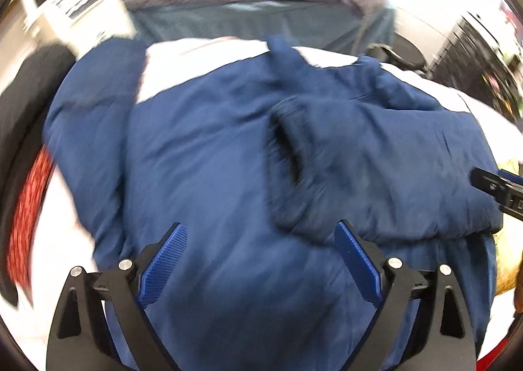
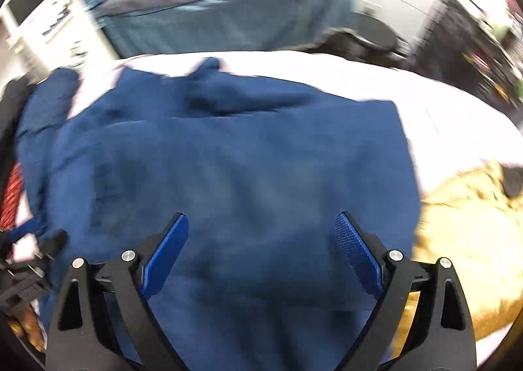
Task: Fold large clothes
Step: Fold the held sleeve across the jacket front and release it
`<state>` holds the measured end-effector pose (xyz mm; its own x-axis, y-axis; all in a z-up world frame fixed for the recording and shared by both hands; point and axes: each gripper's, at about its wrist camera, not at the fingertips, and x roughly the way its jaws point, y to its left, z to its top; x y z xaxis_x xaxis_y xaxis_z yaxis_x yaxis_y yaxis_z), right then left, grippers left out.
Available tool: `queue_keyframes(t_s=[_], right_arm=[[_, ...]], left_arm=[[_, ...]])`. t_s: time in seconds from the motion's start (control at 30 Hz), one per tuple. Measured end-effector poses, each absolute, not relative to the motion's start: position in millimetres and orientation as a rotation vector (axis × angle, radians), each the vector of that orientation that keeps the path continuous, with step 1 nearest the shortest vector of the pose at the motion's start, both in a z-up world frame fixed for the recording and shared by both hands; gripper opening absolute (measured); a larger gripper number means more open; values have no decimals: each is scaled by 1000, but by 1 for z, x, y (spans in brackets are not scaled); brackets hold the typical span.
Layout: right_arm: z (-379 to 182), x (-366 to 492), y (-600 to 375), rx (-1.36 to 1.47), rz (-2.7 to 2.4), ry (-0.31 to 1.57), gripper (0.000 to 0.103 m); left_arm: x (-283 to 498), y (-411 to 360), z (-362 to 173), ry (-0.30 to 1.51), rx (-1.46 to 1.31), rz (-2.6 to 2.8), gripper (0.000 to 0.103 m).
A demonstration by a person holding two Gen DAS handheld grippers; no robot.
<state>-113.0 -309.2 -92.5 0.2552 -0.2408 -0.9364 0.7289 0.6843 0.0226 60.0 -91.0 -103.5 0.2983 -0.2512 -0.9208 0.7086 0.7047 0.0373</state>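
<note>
Large navy-blue padded fabric jacket (image 1: 228, 149) spread on white table (image 2: 441, 116), long axis left-right; left gripper (image 1: 261, 260) and right gripper (image 2: 261, 253) above it, both released, empty.

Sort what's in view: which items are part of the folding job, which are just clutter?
In the job:
- navy garment, spread on the white surface
- left gripper, open above it
- right gripper, open above it

Lying about:
- yellow cloth
- red patterned cloth
- grey and teal bedding behind
</note>
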Motion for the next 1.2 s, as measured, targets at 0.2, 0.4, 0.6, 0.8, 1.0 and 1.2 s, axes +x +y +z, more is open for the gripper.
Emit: queue_keyframes(t_s=[0.2,0.4,0.6,0.8,1.0,1.2], right_arm=[[-102,-149,-328,596,-756,1136,90],[-101,-146,-314,539,-734,1138,90],[-99,-132,-302,507,-684,1139,90],[-108,-107,-277,438,-595,1188,90],[-103,-86,-266,350,-536,1185,90],[-150,-69,-265,341,-473,1366,90]], left_arm=[[73,-147,-154,1147,654,-700,44],[62,-141,-141,1102,641,-703,11],[77,-74,-134,1118,598,-526,10],[83,-68,-139,1098,646,-494,71],[79,-77,-94,968,541,-514,88],[66,-114,-139,1111,671,-611,84]])
